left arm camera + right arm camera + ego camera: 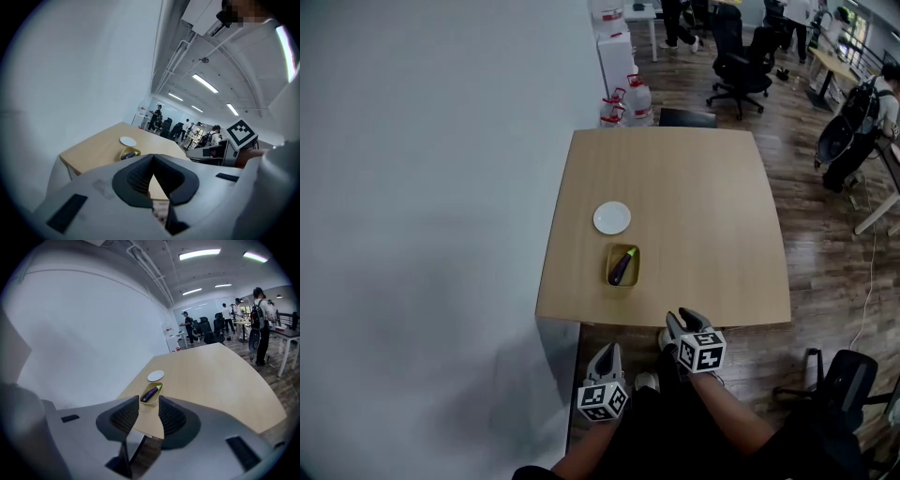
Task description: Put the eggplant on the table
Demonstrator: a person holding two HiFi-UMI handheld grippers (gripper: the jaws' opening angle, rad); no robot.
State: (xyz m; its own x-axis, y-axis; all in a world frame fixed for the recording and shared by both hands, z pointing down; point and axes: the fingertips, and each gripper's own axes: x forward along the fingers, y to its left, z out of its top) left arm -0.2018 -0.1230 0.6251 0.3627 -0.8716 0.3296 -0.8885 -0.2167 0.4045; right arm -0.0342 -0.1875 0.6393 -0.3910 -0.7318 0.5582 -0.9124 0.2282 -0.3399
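Eggplant [622, 266] lies in yellow tray [634, 277], beyond clenched left tool [608, 351] and released right tool [683, 320].

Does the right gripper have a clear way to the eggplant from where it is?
Probably yes. The right gripper is open near the table's front edge. The eggplant lies uncovered in its dish just ahead, and nothing stands between them.

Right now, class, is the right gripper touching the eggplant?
Apart. The head view shows the right gripper at the edge of the table, with bare tabletop between it and the eggplant in its yellow tray.
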